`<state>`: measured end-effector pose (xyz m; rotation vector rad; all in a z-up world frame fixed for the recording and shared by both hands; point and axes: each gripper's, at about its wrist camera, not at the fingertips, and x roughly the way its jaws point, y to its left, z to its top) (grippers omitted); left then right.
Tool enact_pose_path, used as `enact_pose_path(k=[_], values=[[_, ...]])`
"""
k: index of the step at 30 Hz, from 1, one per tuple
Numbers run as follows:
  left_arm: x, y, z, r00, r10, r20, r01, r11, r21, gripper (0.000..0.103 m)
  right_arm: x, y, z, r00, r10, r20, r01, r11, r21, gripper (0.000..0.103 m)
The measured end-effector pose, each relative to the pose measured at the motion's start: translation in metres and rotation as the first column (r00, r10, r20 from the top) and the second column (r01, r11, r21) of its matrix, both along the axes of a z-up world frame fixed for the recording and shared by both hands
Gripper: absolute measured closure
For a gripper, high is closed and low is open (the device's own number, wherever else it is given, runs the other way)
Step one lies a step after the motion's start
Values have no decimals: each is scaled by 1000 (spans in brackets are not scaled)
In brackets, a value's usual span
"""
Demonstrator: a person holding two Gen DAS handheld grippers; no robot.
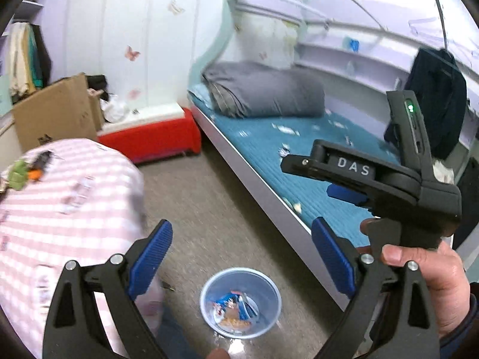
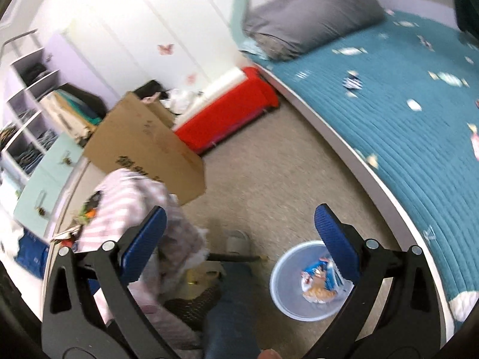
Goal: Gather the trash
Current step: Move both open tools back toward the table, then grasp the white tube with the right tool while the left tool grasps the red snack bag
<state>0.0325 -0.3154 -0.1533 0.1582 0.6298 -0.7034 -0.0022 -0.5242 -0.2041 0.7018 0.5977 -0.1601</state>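
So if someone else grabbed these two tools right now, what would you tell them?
Left gripper: jaws open, holding nothing. Right gripper: jaws open, holding nothing.
The bin stands on the floor beside the bed, with a few wrappers already in it.
Left to do: many small scraps are scattered over the blue bed cover. Pick them up and drop them in the bin.

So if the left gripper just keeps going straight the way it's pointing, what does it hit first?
Probably the bare carpet floor between the pink checked cloth and the bed; the left gripper is open and empty. Depth is unclear.
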Motion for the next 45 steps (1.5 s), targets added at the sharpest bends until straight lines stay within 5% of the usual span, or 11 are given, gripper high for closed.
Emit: enact_pose_path(k=[6,11,20,26,34,37,42,45], values=[[14,69,36,990,135,51,-133,990,-46,11,24,61,48,990,125,71,-120,991,-63,6],[35,145,57,952,290,96,-286,957,-48,11,61,132,76,955,287,78,-277,954,-113,6],[76,308,57,825,558,88,-561,828,8,11,161,315,81,787,615,-48,-607,758,-238,6],[106,386,43,764,644,44,-645,762,53,11,214,402,53,696,699,-166,-711,639,-293,10],[165,436,20,758,651,-39,-646,757,98,11,258,458,26,635,725,-267,-767,547,-337,48],[190,438,15,787,612,-76,-603,789,117,11,256,461,28,628,725,-284,-770,526,-361,82],[233,443,0,804,581,-128,-559,811,172,11,241,443,26,625,734,-264,-773,537,-339,89],[247,447,-11,820,534,-207,-516,846,139,11,229,425,26,635,736,-236,-766,562,-310,89]])
